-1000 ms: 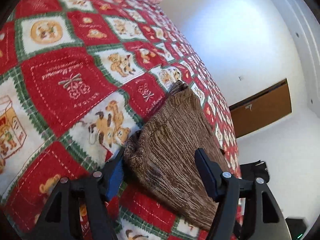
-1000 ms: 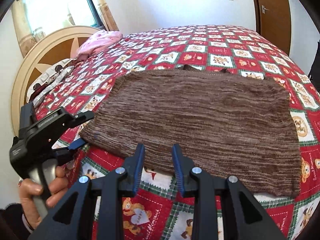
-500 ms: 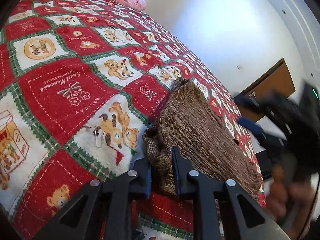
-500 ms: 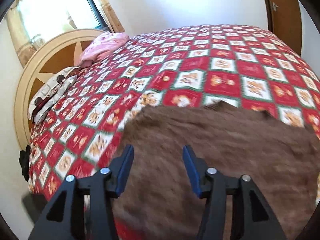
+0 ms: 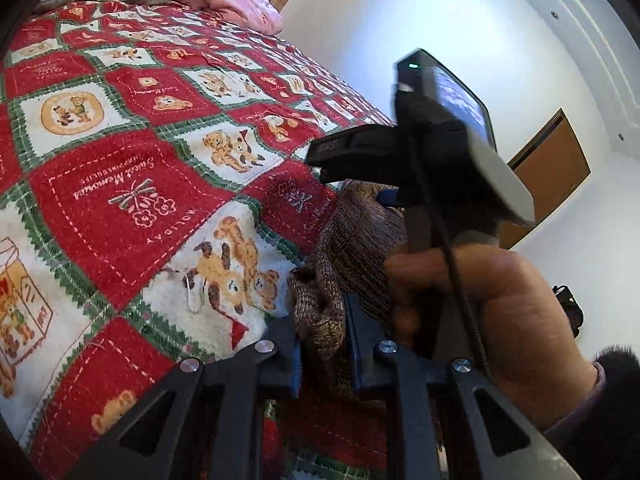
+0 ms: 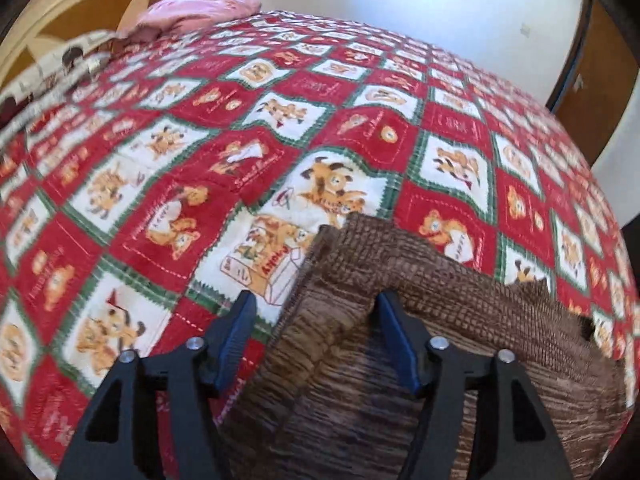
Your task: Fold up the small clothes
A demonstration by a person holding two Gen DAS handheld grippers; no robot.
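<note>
One bed [image 6: 280,128], quilted red; brown knit [image 5: 324,320] pinched by left tongs [image 5: 320,344]; right tongs [image 6: 316,336] opening over it, nothing clamped.

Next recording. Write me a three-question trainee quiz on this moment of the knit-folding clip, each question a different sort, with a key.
1. True or false: the left gripper is clamped on a bunched corner of the brown knit garment.
2. What lies between the right gripper's open fingers? A) a pink pillow B) an edge of the garment C) nothing
3. Fill in: the garment lies on a red, white and green ____ patterned with bears.

Key: 1 true; 2 B; 3 quilt.
</note>
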